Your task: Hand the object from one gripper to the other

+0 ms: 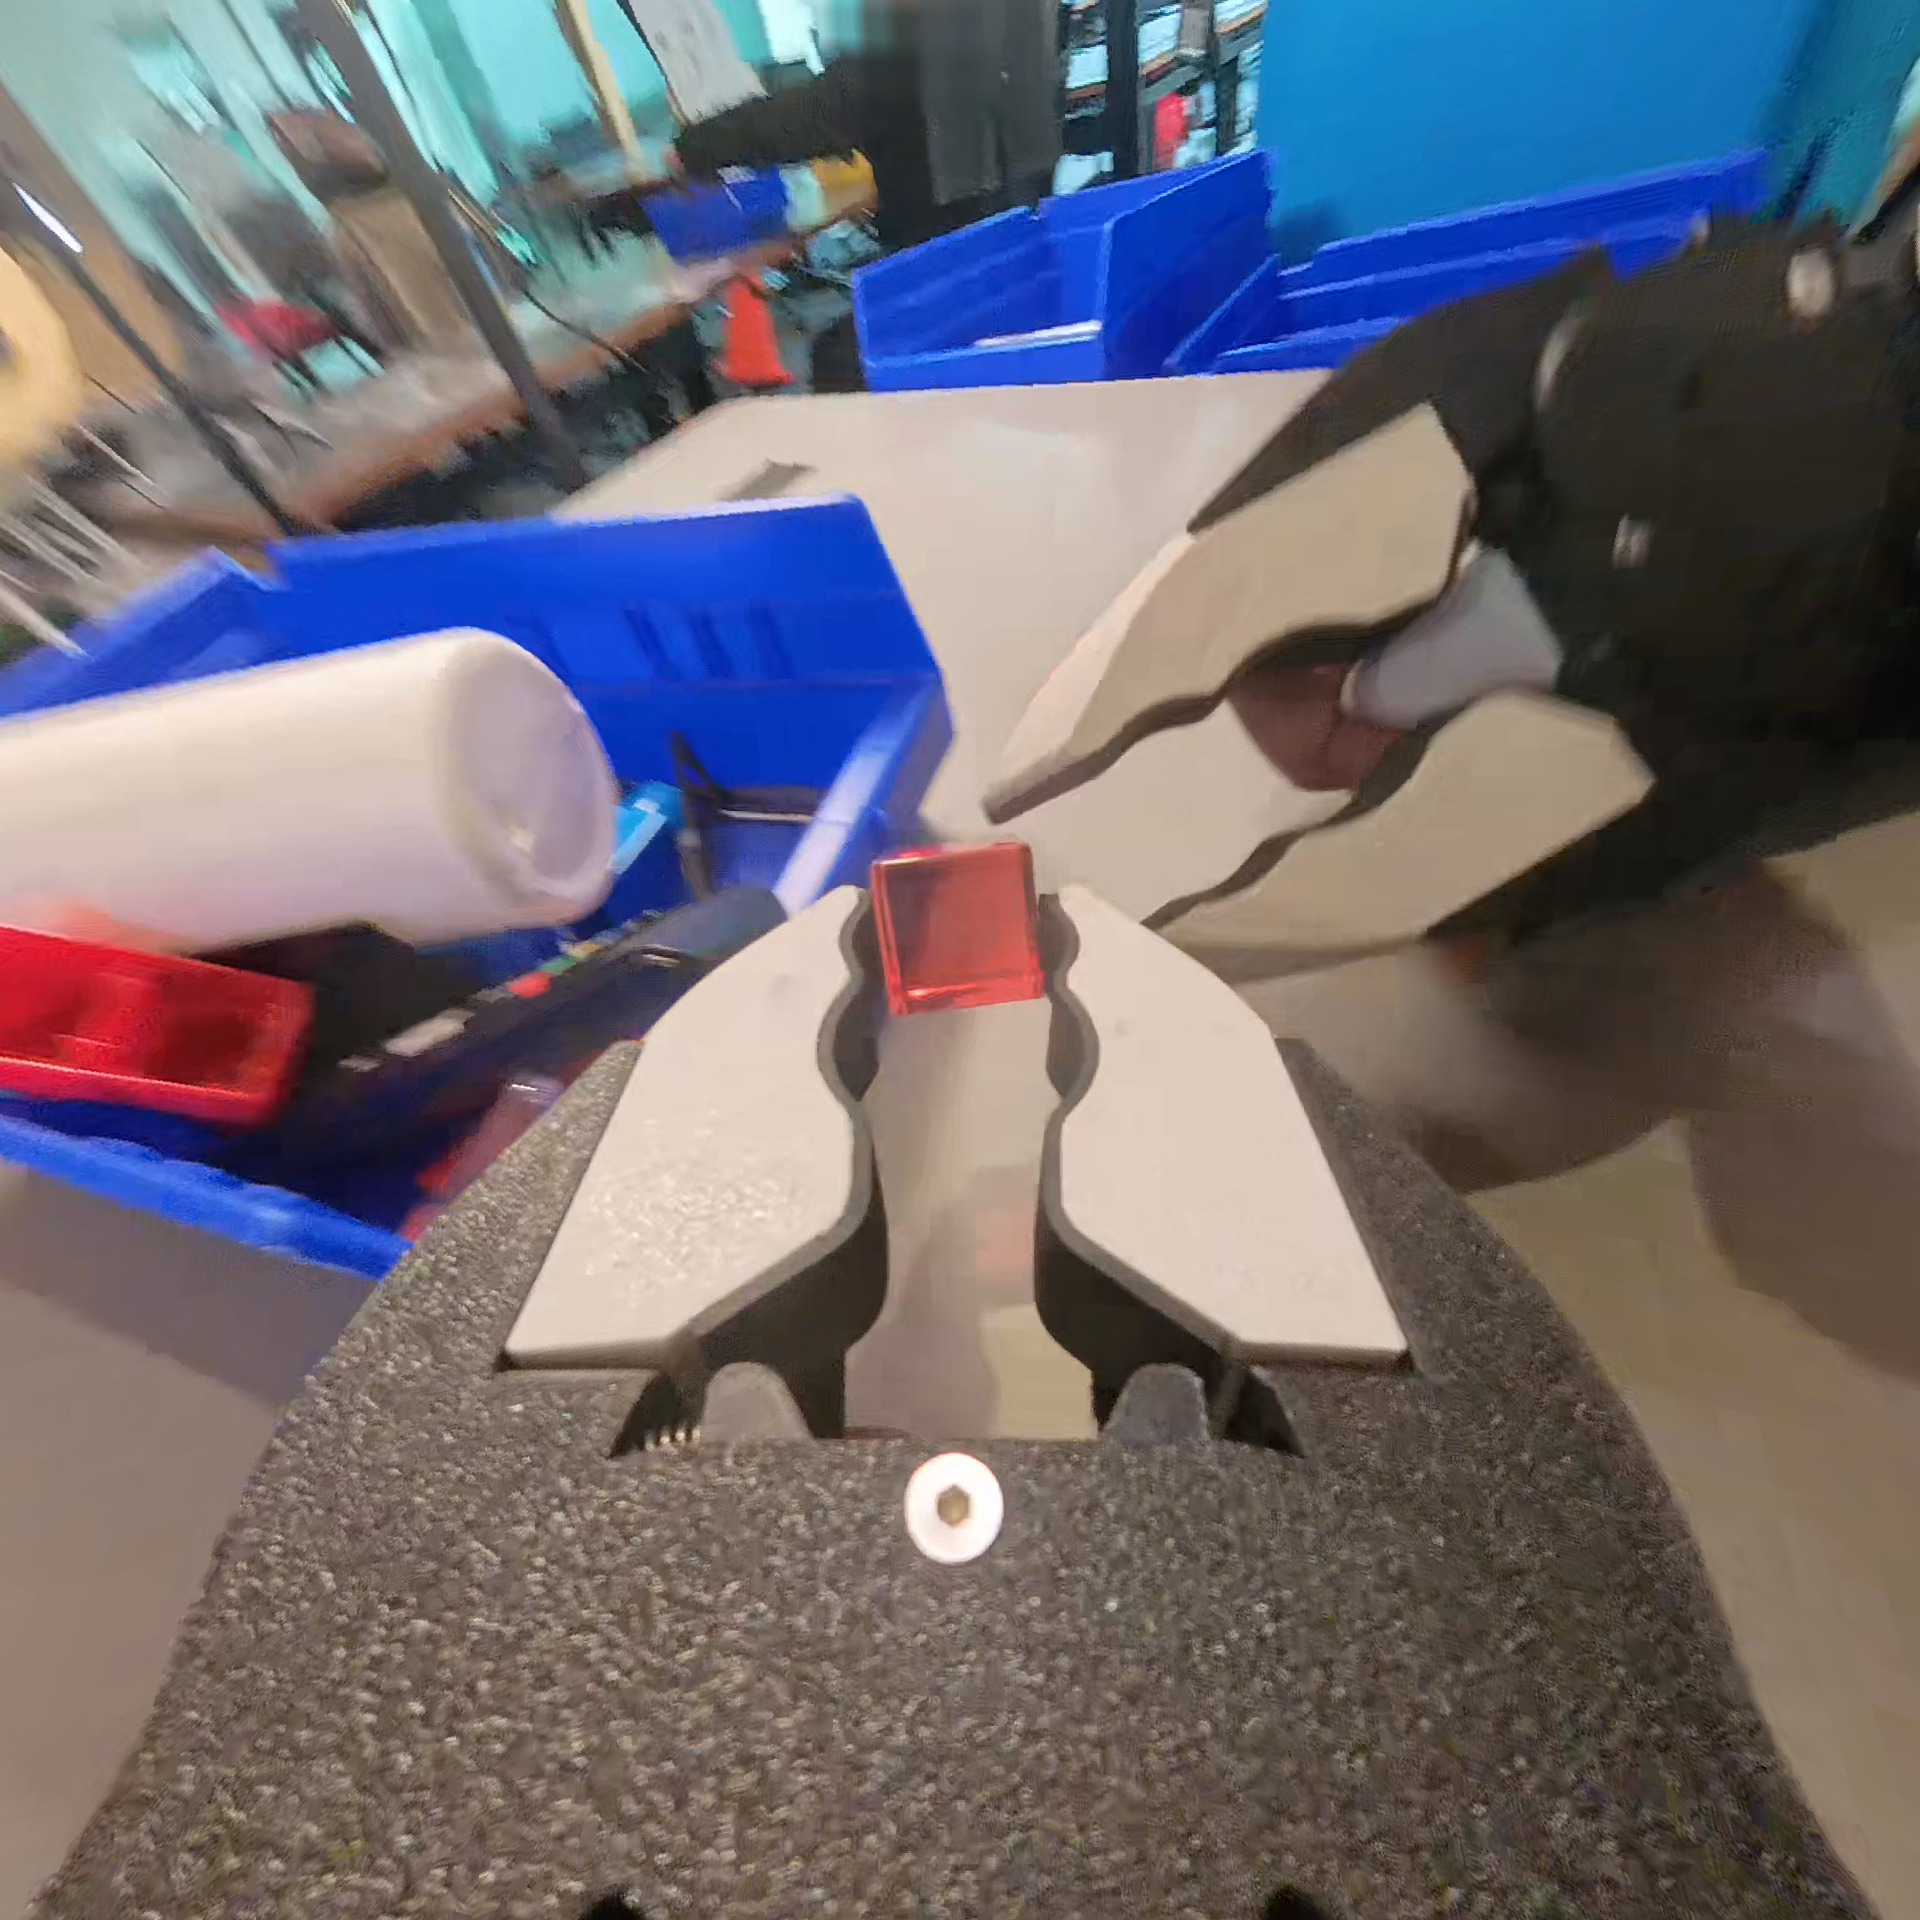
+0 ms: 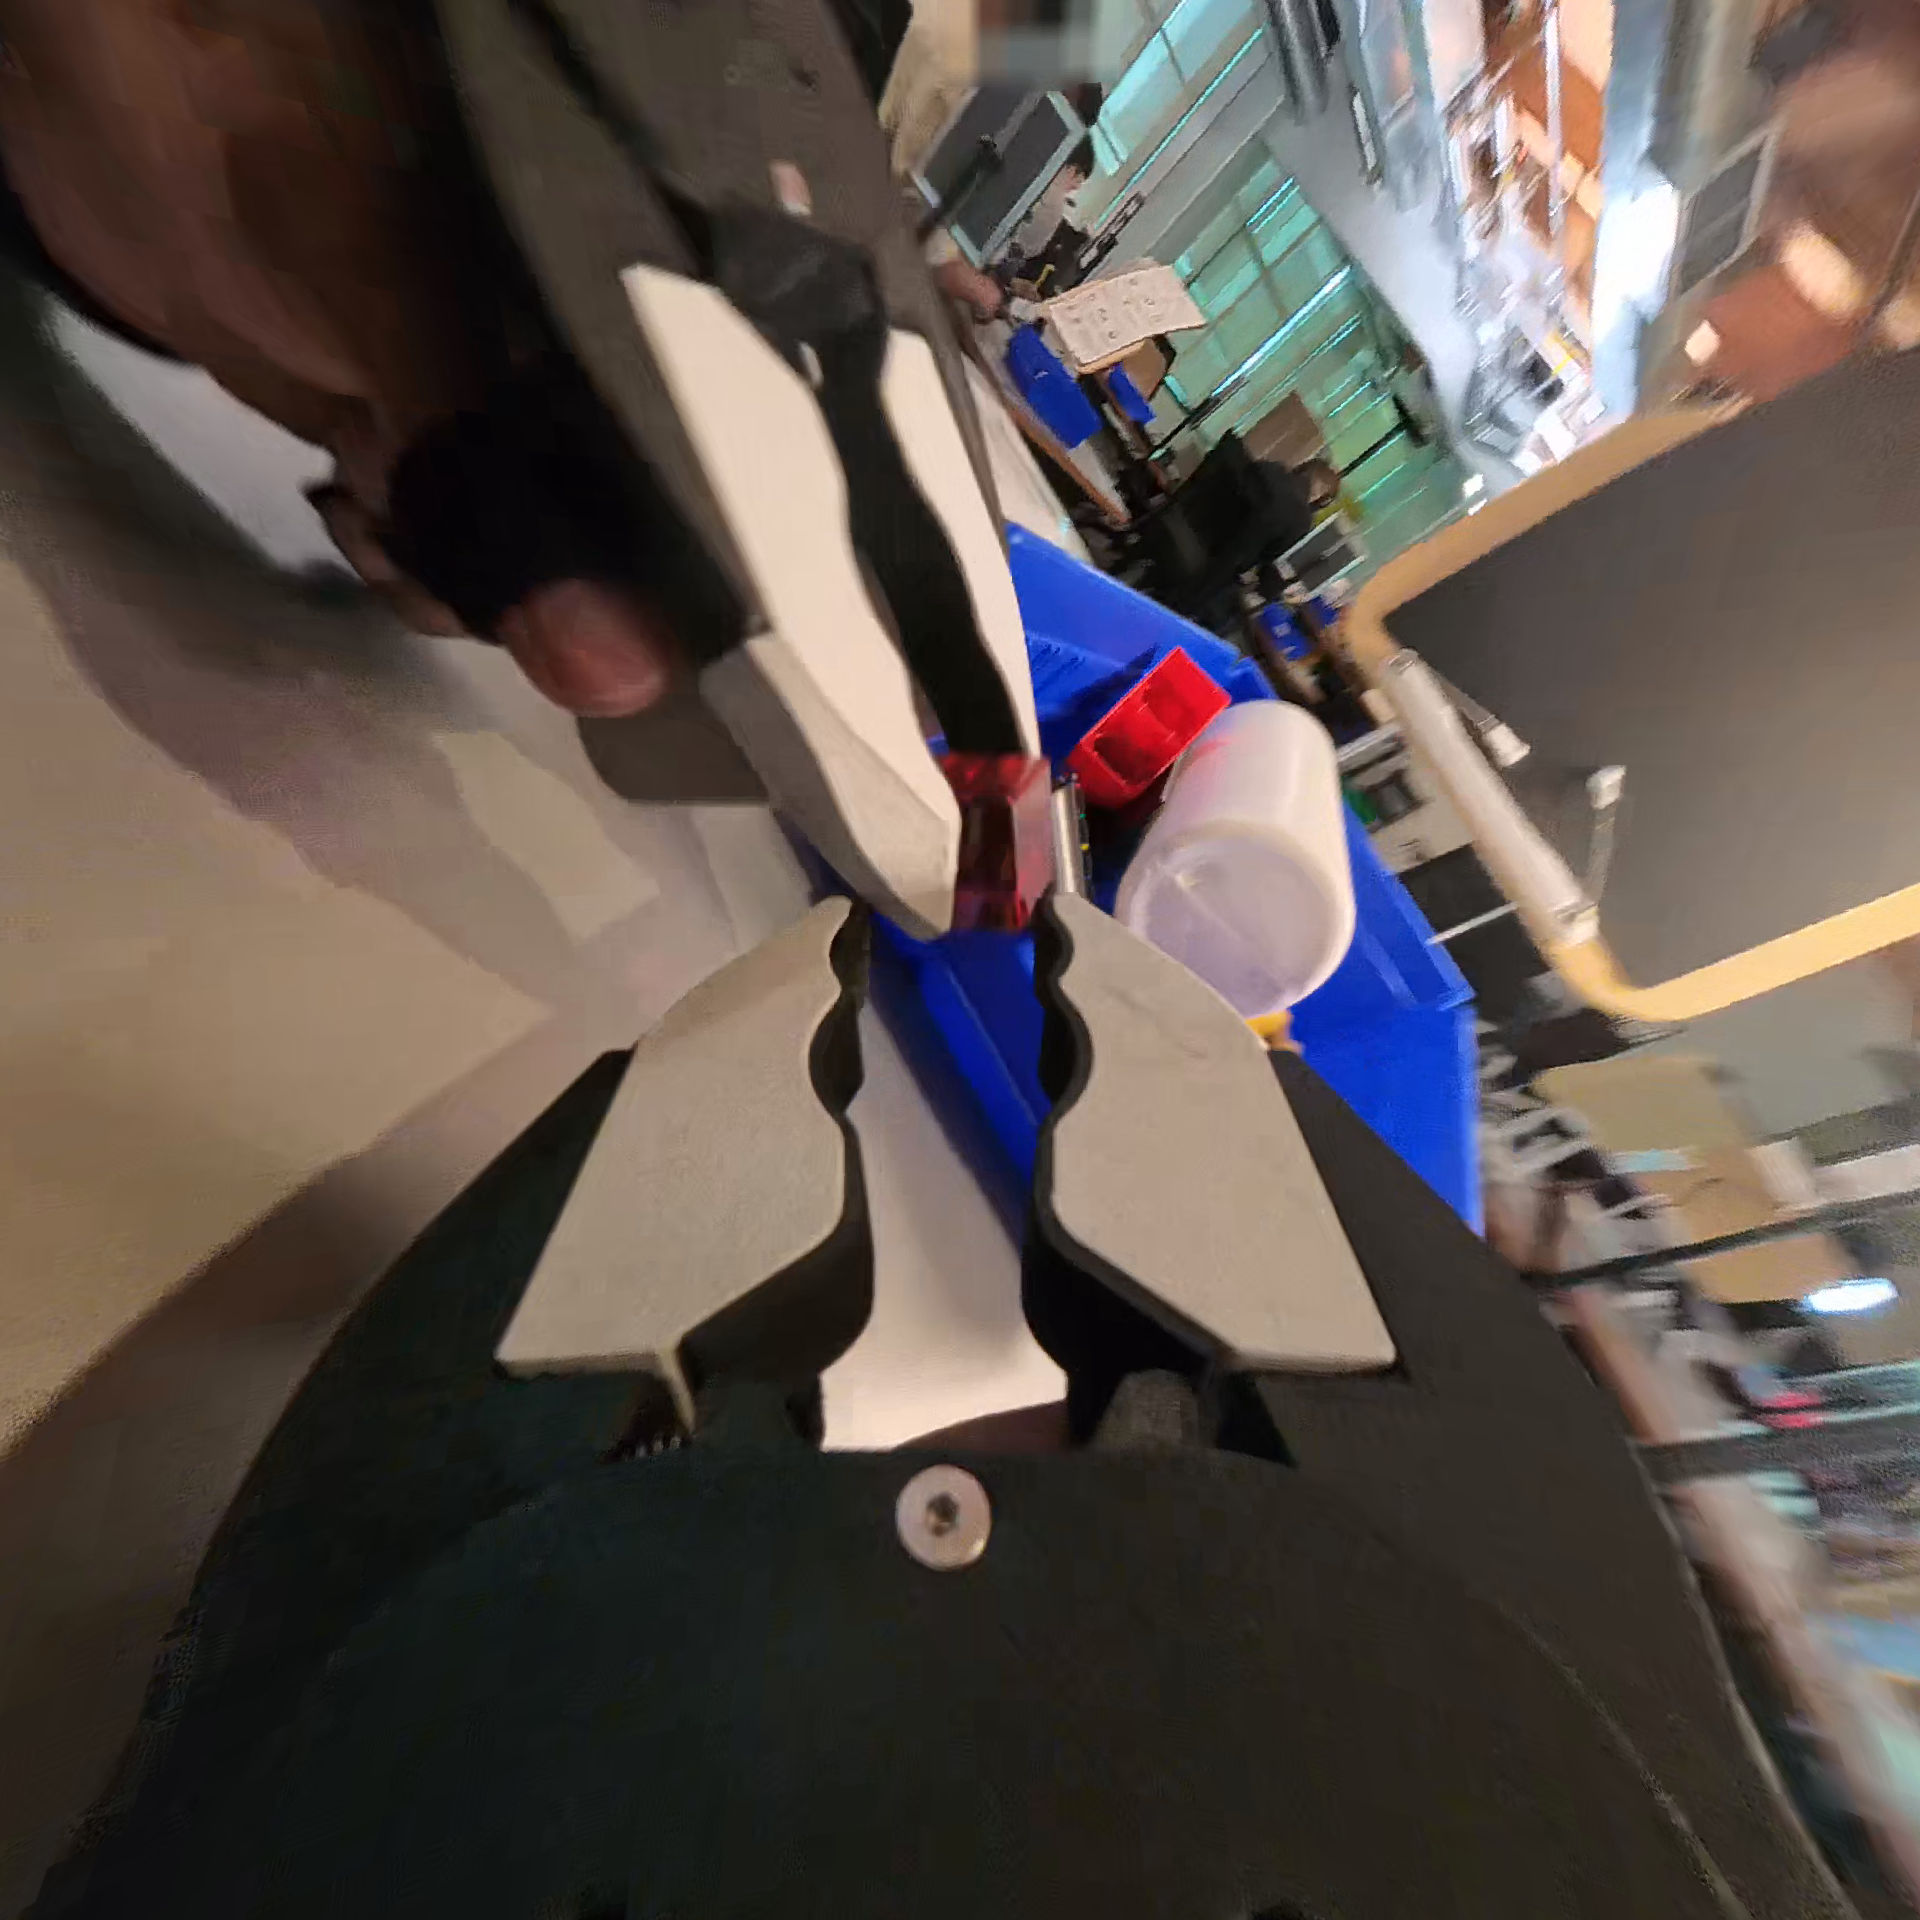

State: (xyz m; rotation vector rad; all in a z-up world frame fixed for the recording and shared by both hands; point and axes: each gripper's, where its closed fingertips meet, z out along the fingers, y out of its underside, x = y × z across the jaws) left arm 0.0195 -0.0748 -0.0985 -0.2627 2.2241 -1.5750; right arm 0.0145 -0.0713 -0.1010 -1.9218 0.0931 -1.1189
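Left wrist view: left gripper [image 1: 954, 914], near centre, jaws pinching a translucent red cube [image 1: 954, 927] at the fingertips; blue bin [image 1: 582, 603] at left holding a white cylinder [image 1: 312, 790] and a red box [image 1: 135, 1023]; right gripper [image 1: 1081, 862], right of the cube and apart from it, jaws spread, over the grey table [image 1: 987, 488]. Right wrist view: right gripper [image 2: 945, 925], near centre, jaws parted and empty; just beyond its tips, the red cube [image 2: 997, 842] clamped in the left gripper [image 2: 987, 831], which reaches in from upper left; bin [image 2: 1382, 1039] behind.
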